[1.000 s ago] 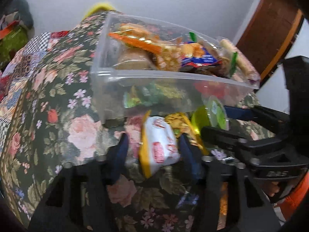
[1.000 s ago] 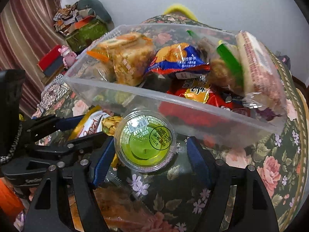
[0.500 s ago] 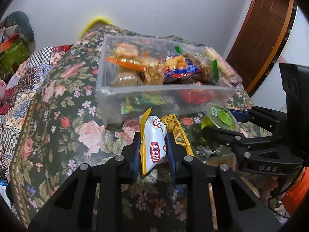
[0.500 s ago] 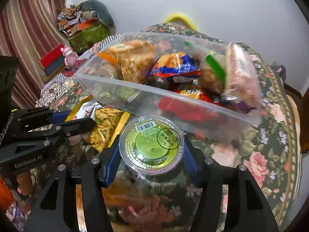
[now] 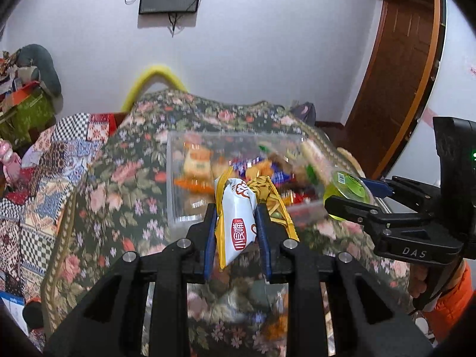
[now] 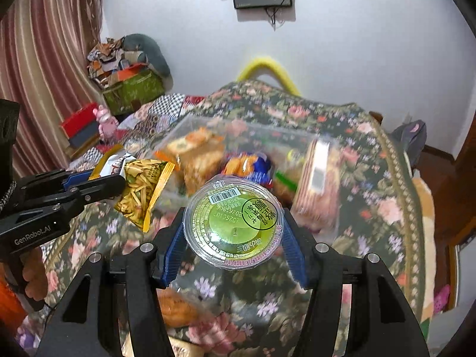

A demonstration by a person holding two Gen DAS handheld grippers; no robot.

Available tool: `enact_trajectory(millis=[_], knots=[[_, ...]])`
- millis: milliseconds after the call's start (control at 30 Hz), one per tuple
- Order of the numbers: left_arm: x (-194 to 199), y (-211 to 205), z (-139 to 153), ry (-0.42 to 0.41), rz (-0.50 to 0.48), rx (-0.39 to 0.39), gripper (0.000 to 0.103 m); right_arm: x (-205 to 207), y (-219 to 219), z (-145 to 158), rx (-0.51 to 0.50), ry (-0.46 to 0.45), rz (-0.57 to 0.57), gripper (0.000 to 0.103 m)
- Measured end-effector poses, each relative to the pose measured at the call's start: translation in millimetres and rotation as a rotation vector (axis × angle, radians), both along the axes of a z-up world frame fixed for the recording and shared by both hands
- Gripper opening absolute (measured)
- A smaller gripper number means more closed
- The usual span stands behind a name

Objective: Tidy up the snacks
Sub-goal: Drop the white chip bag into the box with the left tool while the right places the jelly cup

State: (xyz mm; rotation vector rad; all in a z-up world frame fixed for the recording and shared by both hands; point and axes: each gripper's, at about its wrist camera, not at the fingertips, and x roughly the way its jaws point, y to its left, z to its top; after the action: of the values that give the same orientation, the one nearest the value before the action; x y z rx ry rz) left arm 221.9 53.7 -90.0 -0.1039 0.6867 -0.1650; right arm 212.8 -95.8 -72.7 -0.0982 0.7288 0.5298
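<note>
The left gripper (image 5: 235, 226) clamps a white snack packet (image 5: 238, 223) above the floral cloth (image 5: 98, 196). The right gripper (image 6: 232, 238) grips a green jelly cup (image 6: 233, 223) near the clear bin (image 5: 178, 184).

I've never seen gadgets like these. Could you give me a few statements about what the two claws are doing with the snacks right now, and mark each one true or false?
1. The left claw is shut on a white and yellow snack packet. True.
2. The right claw holds a red can. False: it grips a round green jelly cup with a clear lid.
3. The clear plastic bin already has snacks in it. True.
4. The bin sits on a bare wooden table. False: it sits on a floral cloth.
5. Both held snacks are lying in the bin. False: both are held in the air, short of it.
</note>
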Motion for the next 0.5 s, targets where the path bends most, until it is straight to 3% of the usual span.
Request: enact_trajectory(millis=[267, 500], knots=[[31, 3, 12, -0.017, 0.020, -0.029, 0.025, 29, 3, 18, 0.001, -0.038, -0.036, 0.055], [67, 0, 8, -0.004, 0.044, 0.025, 0.025, 57, 12, 14, -0.002, -0.019, -0.064, 0.055]])
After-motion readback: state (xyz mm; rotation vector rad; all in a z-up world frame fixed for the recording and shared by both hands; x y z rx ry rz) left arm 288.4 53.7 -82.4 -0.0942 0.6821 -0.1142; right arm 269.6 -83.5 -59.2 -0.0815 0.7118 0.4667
